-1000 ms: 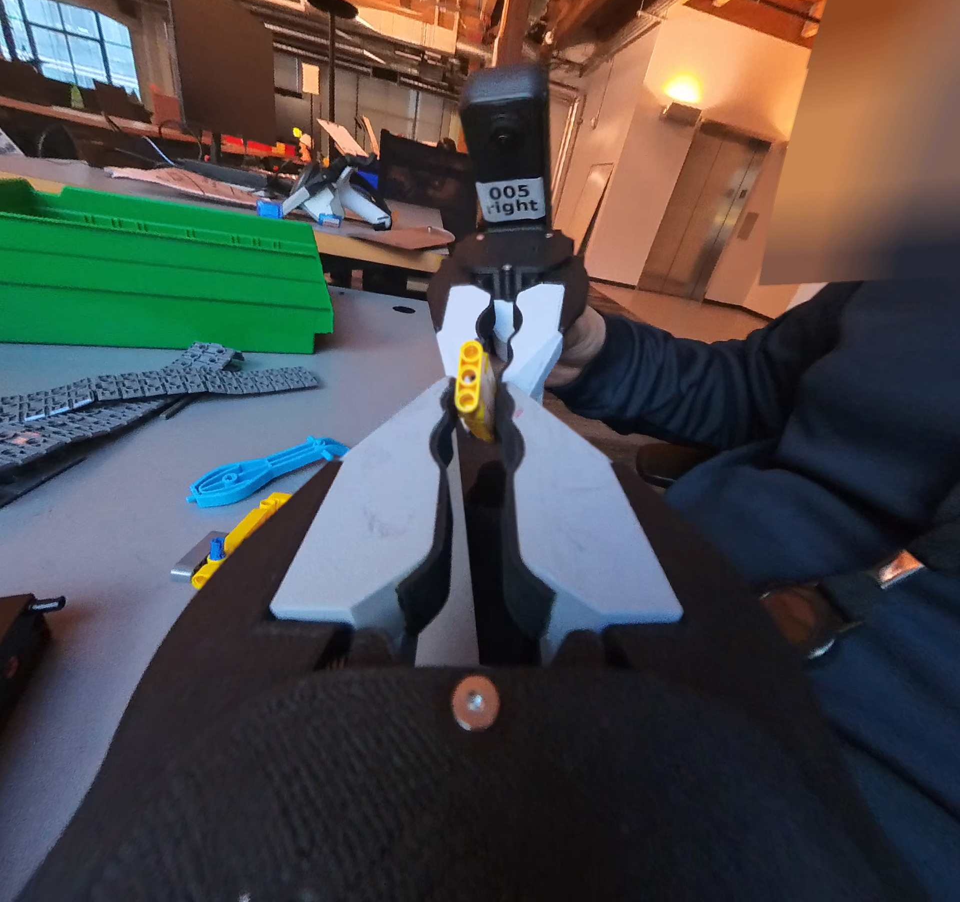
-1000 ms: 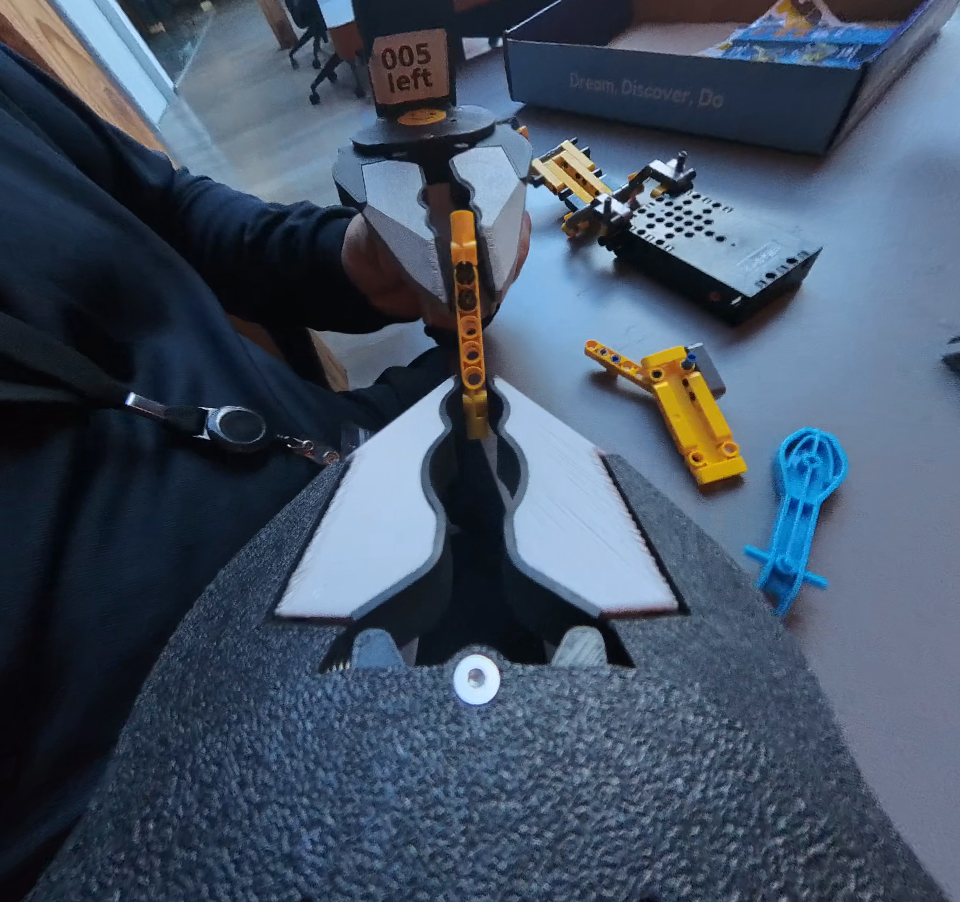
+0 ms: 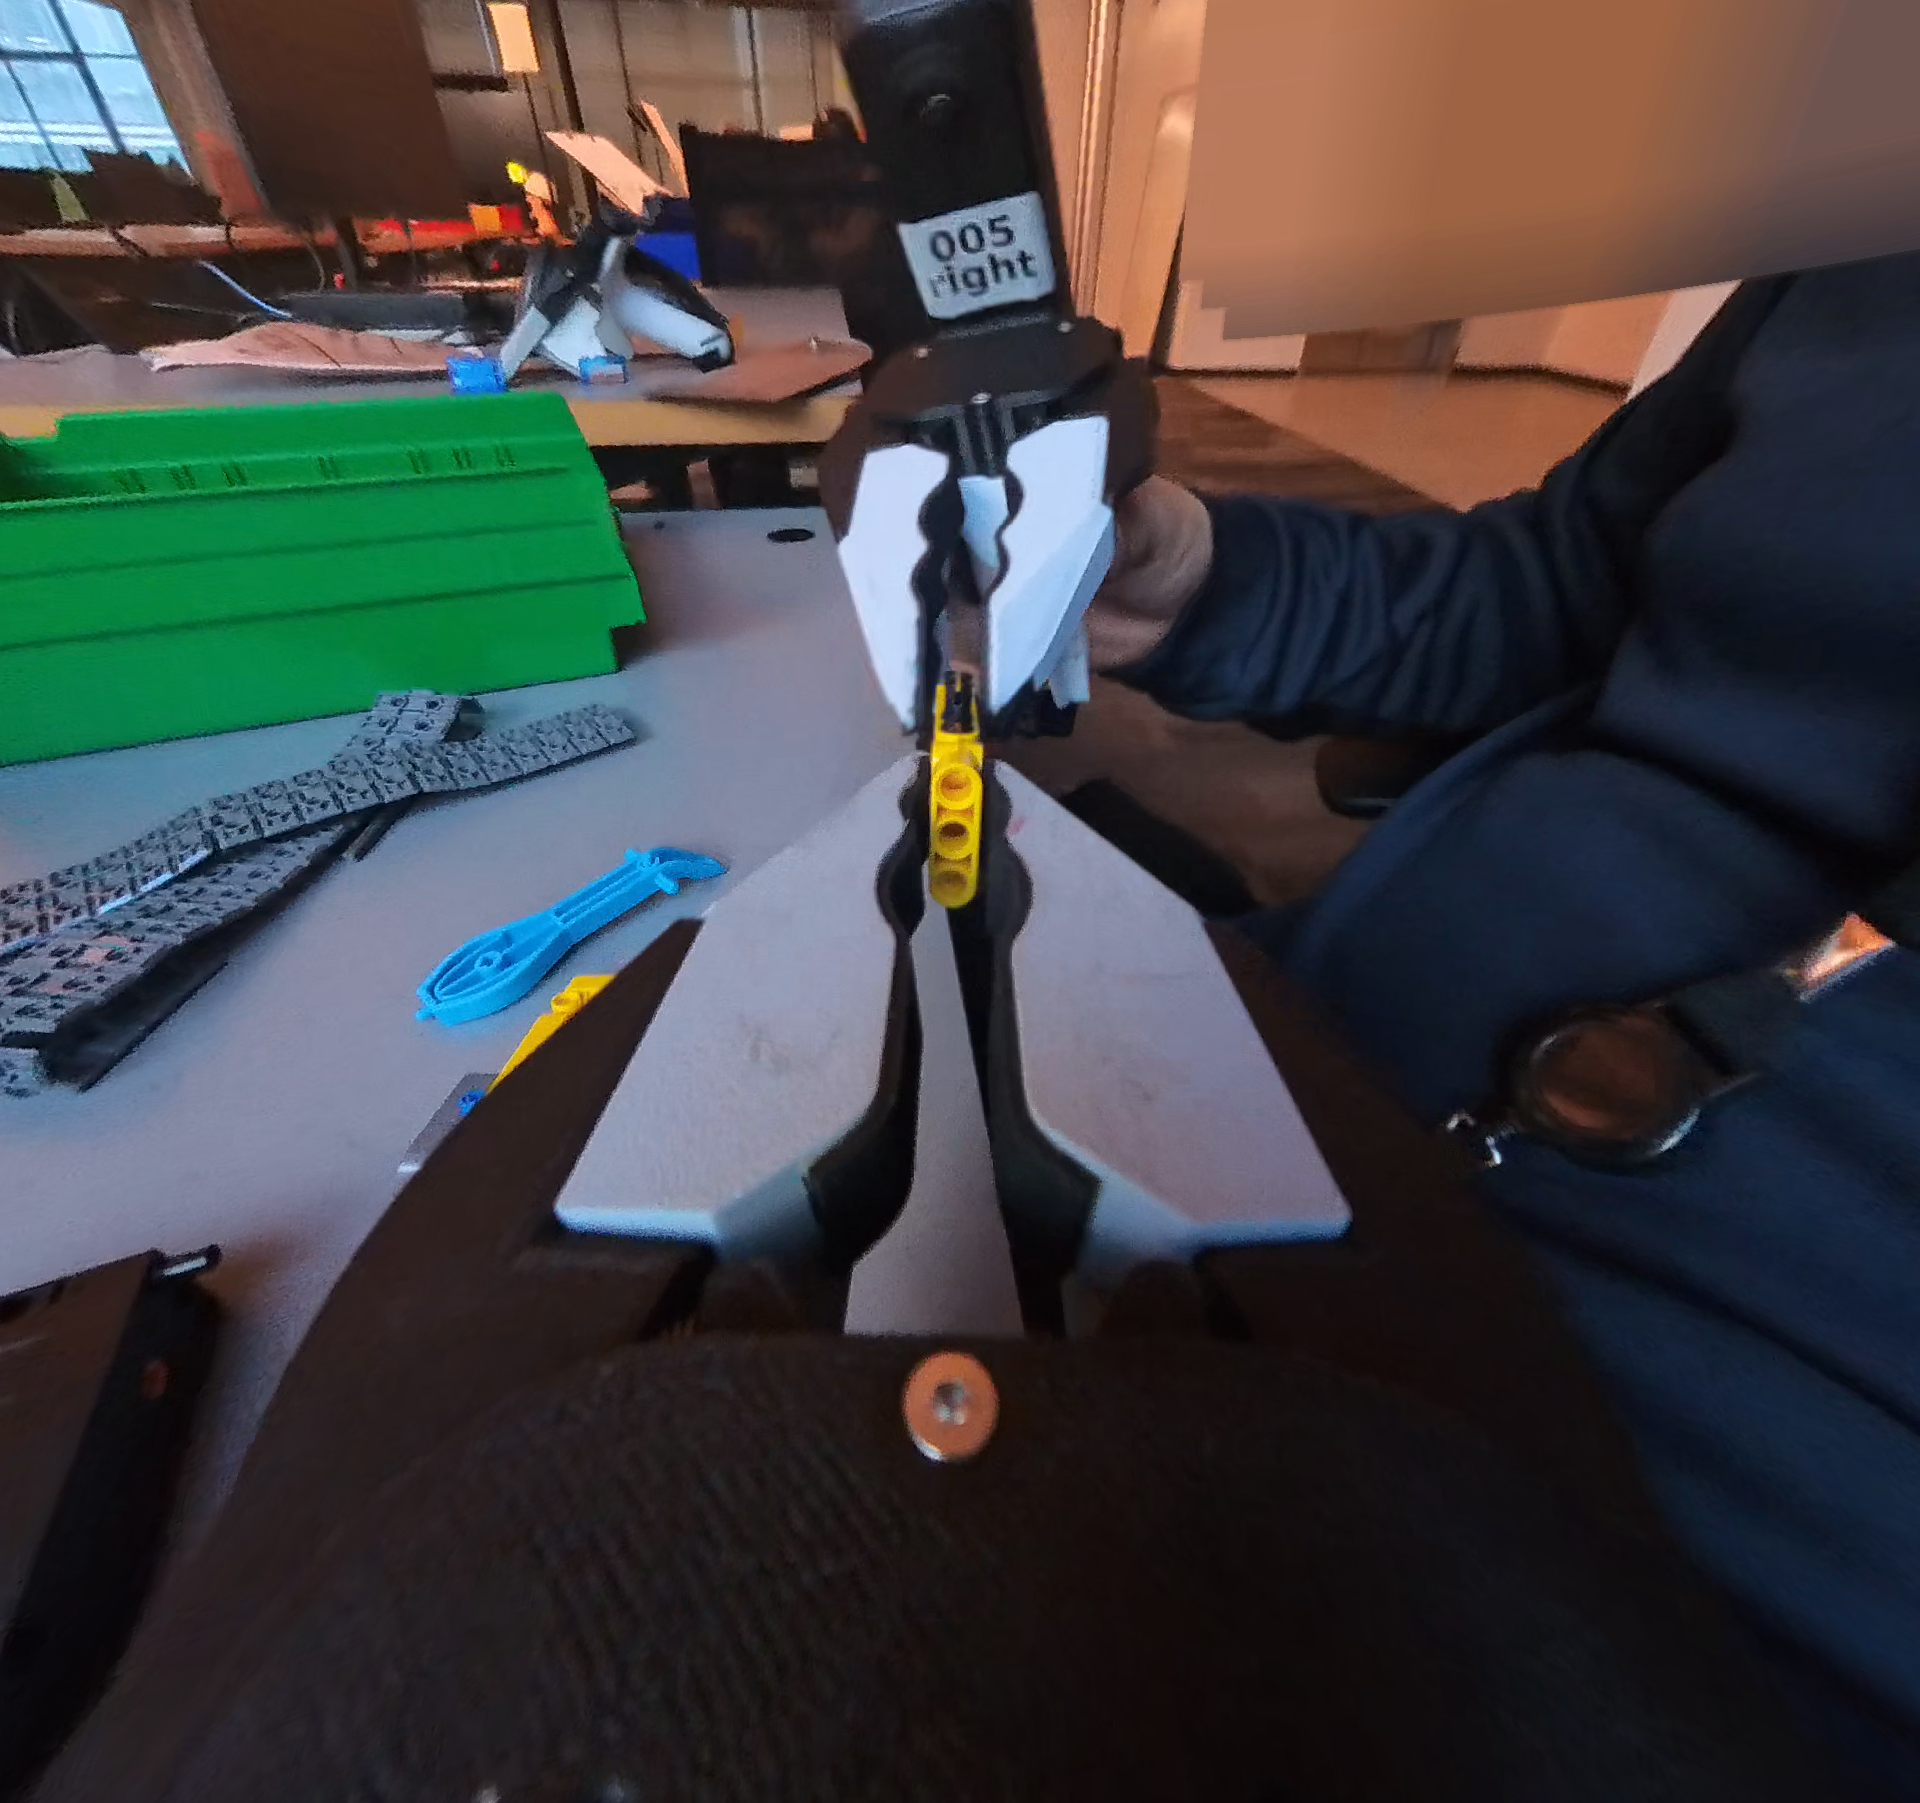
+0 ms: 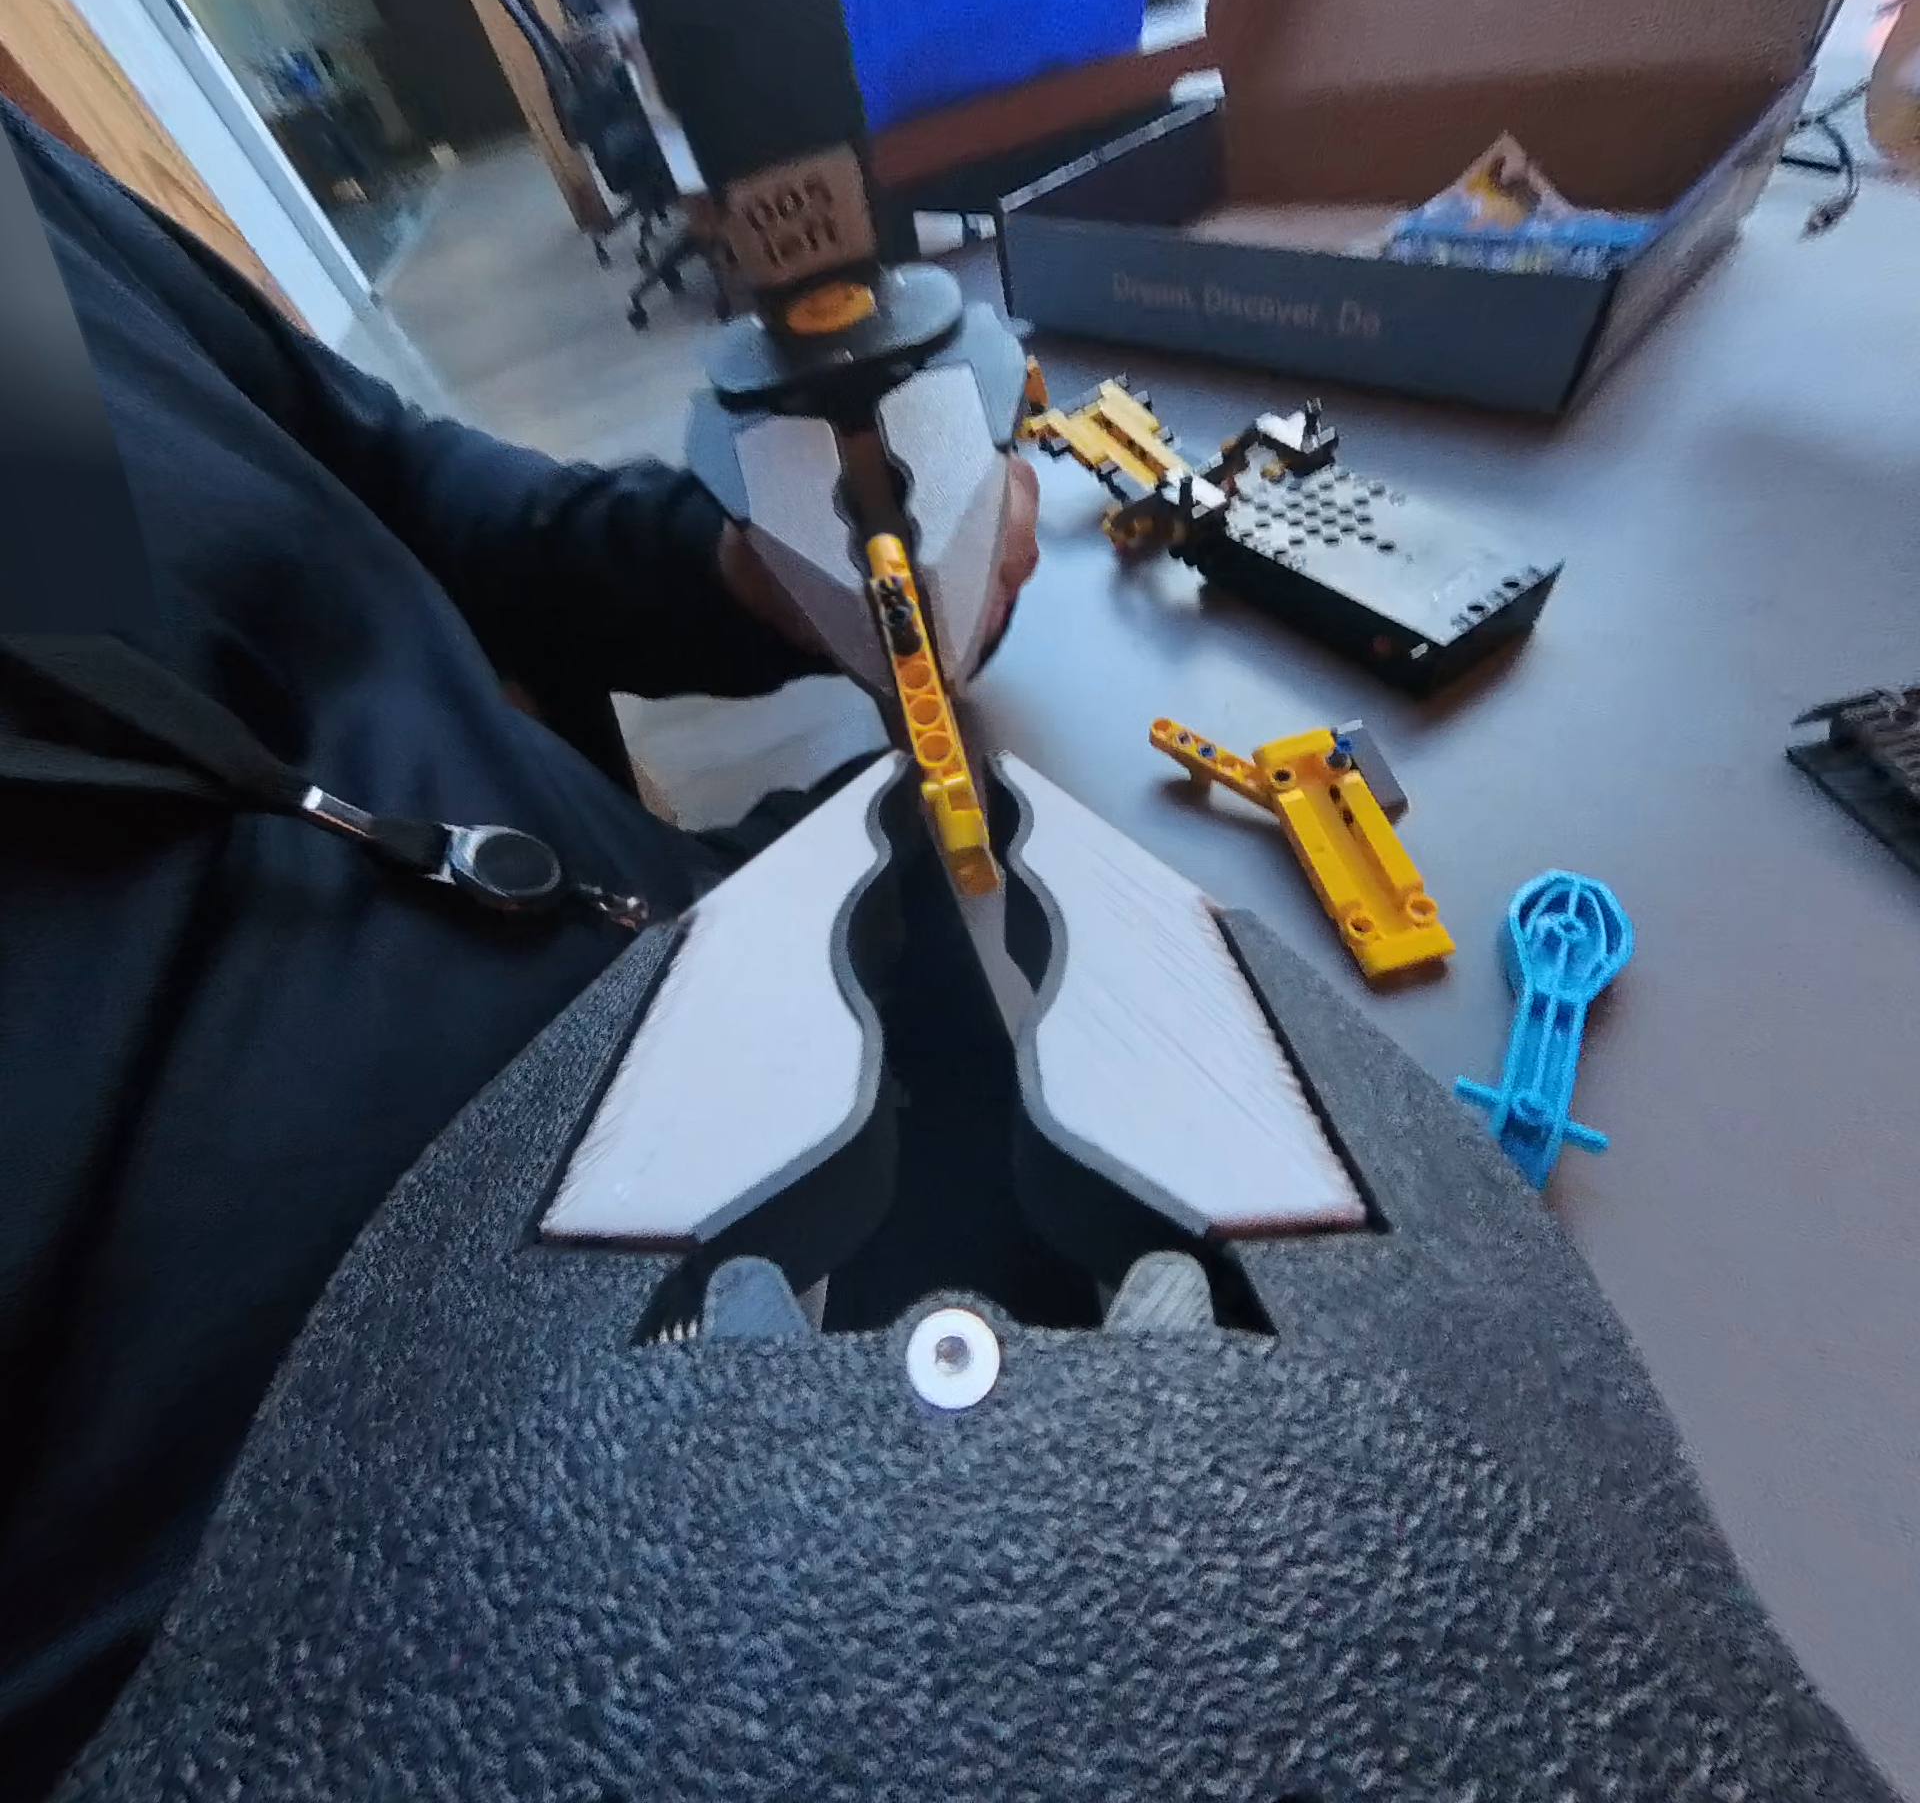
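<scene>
The left gripper (image 3: 951, 797) was clamped on one end of a long yellow plastic beam with round holes (image 4: 928, 727). The right gripper (image 4: 948, 785) pinched its other end, jaws narrow. On the grey table (image 4: 1714, 673) lay a yellow brick assembly (image 4: 1340, 844) and a blue plastic tool (image 4: 1548, 1015).
</scene>
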